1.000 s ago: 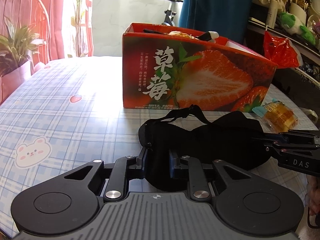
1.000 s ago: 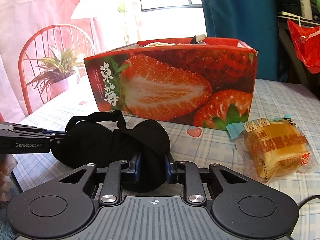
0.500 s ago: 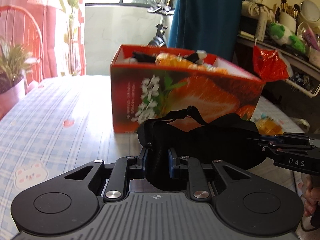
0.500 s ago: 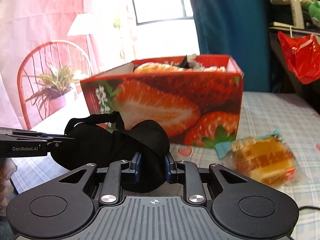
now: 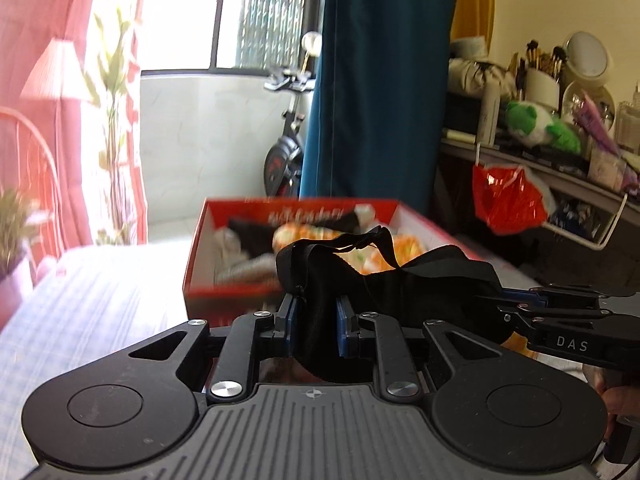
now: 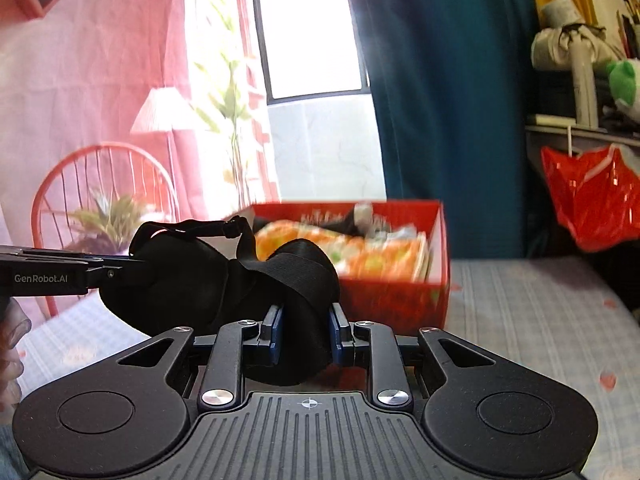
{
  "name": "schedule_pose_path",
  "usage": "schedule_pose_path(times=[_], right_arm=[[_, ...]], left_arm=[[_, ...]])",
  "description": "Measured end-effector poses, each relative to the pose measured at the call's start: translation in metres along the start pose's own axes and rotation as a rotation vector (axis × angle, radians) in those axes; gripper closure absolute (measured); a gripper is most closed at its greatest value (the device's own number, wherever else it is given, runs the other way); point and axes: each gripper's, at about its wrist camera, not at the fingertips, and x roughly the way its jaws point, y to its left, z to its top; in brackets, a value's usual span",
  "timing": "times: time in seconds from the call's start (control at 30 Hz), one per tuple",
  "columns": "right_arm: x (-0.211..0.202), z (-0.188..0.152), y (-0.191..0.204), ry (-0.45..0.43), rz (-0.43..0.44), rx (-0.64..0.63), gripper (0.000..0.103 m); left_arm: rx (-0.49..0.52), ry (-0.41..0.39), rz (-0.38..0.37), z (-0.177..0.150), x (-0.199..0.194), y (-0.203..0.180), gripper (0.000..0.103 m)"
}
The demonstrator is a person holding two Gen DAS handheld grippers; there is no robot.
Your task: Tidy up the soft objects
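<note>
A black padded eye mask point(image 5: 420, 288) with a strap hangs between both grippers, lifted above the table. My left gripper point(image 5: 316, 312) is shut on its left end. My right gripper point(image 6: 306, 322) is shut on its right end point(image 6: 296, 280). The right gripper also shows in the left wrist view point(image 5: 560, 312), and the left gripper in the right wrist view point(image 6: 60, 272). Just beyond the mask stands the open red strawberry box point(image 5: 200, 248), also seen in the right wrist view point(image 6: 436, 240), with orange packets point(image 6: 380, 256) and dark soft items inside.
The checked tablecloth point(image 6: 520, 320) spreads around the box. A red plastic bag point(image 5: 508, 196) hangs from a cluttered shelf point(image 5: 560, 160) at the right. A red chair with a potted plant point(image 6: 108, 216) stands at the left. A blue curtain point(image 5: 380, 80) hangs behind the box.
Both grippers have risen with the mask from table level to above the box's rim, so the box's inside now shows. The wrapped cake has dropped out of view.
</note>
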Motion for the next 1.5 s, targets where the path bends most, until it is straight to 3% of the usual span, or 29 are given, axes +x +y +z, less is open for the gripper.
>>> schedule_pose_path(times=[0.27, 0.37, 0.53, 0.8, 1.03, 1.1, 1.17, 1.27, 1.5], right_arm=[[0.02, 0.057, -0.017, -0.051, -0.001, -0.011, 0.082], [0.038, 0.074, -0.021, -0.048, -0.01, -0.034, 0.082], [0.079, 0.085, -0.027, 0.019, -0.022, -0.042, 0.082], [0.123, 0.065, -0.042, 0.185, -0.034, 0.043, 0.081], [0.126, 0.052, -0.055, 0.249, -0.057, 0.115, 0.07], [0.122, 0.053, -0.055, 0.239, -0.056, 0.112, 0.062], [0.116, 0.054, -0.053, 0.225, -0.068, 0.092, 0.06], [0.104, 0.055, -0.051, 0.202, -0.046, 0.063, 0.052], [0.069, 0.058, -0.05, 0.135, -0.066, -0.044, 0.019]], left_arm=[[0.041, -0.047, 0.017, 0.048, 0.024, 0.002, 0.082], [0.052, -0.024, 0.029, 0.063, 0.044, 0.007, 0.082], [0.065, 0.076, 0.05, 0.07, 0.085, 0.017, 0.082], [0.007, 0.26, 0.043, 0.053, 0.13, 0.031, 0.078], [0.027, 0.28, 0.073, 0.045, 0.124, 0.038, 0.062], [0.046, 0.268, 0.077, 0.048, 0.12, 0.035, 0.05], [0.067, 0.239, 0.088, 0.051, 0.112, 0.032, 0.028], [0.099, 0.201, 0.109, 0.057, 0.102, 0.026, 0.012], [0.072, 0.164, 0.107, 0.054, 0.079, 0.019, 0.002]])
